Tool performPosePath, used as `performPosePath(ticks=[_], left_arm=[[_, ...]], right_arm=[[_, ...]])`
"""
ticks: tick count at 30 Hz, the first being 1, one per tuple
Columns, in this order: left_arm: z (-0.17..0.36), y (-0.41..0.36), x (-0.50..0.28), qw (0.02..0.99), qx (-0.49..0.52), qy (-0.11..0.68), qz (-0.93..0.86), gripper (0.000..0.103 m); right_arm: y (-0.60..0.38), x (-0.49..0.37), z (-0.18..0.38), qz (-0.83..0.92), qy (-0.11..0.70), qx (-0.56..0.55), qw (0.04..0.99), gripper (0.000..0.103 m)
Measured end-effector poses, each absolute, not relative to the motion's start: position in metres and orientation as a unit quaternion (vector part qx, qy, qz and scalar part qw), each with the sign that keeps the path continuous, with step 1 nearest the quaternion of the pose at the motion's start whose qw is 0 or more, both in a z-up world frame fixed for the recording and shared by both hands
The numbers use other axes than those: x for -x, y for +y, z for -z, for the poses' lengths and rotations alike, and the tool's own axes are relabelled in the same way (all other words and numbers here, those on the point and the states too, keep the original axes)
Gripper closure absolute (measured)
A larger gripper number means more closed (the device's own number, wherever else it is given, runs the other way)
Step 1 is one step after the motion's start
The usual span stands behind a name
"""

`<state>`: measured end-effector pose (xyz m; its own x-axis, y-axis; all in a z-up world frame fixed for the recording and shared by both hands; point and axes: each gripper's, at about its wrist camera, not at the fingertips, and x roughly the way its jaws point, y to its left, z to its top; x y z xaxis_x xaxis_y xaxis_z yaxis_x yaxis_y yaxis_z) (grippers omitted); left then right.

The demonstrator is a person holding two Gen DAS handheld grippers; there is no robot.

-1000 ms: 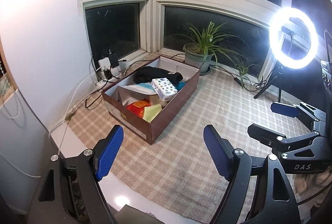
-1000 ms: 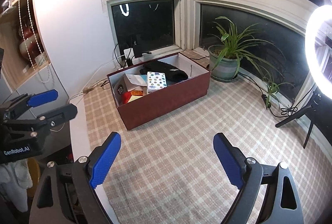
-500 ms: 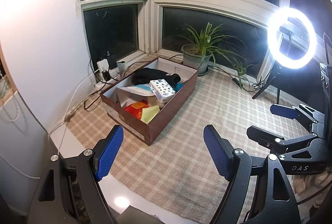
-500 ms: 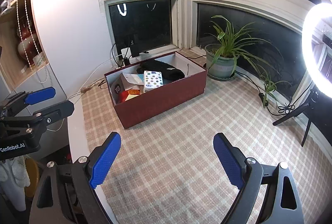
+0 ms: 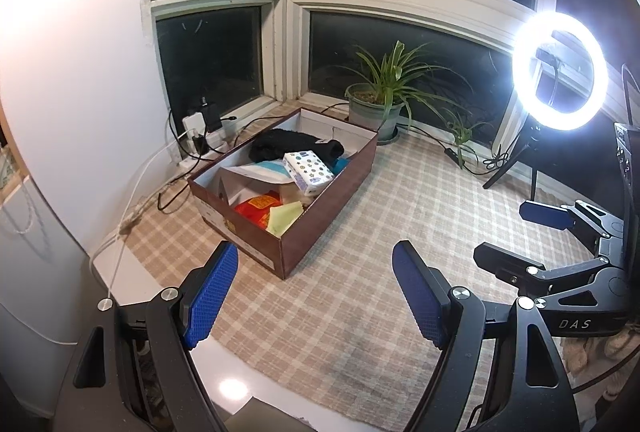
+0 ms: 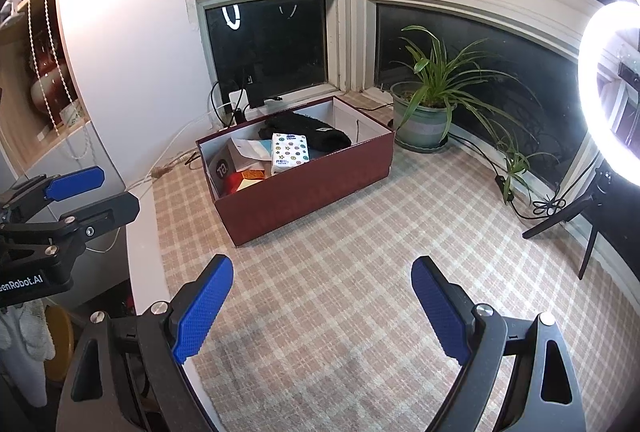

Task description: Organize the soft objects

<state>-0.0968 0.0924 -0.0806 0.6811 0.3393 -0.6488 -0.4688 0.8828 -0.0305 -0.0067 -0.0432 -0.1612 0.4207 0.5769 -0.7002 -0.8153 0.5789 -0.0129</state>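
Observation:
A dark red cardboard box (image 5: pixel 340 188) (image 6: pixel 304 192) stands on the checked mat. Inside lie a black cloth (image 5: pixel 292 146) (image 6: pixel 308 130), a white tissue pack with coloured dots (image 5: pixel 308 170) (image 6: pixel 289 152), a red packet (image 5: pixel 260 206) and a yellow cloth (image 5: pixel 284 218). My left gripper (image 5: pixel 314 296) is open and empty, well short of the box. My right gripper (image 6: pixel 322 308) is open and empty, also short of the box. Each gripper shows at the edge of the other's view, the right gripper (image 5: pixel 516 236) and the left gripper (image 6: pixel 100 192).
A potted plant (image 5: pixel 376 104) (image 6: pixel 424 116) stands by the window behind the box. A lit ring light on a tripod (image 5: pixel 560 72) (image 6: pixel 608 92) is at the right. A power strip with cables (image 5: pixel 200 136) lies at the left wall. The white counter edge (image 6: pixel 140 252) runs left of the mat.
Both grippers have drifted back and slightly sideways, so the box sits a little farther off in both views. The jaws have stayed open.

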Motion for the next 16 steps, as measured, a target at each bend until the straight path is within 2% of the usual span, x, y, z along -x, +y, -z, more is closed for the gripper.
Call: performPosePath(ticks=[16], left_arm=[[0.0835,0.0904,0.0933,0.915,0.092,0.332,-0.212,0.023]], right_arm=[[-0.0457,0.0065,0.1654,-0.418,0.339,0.175,0.824,0.015]])
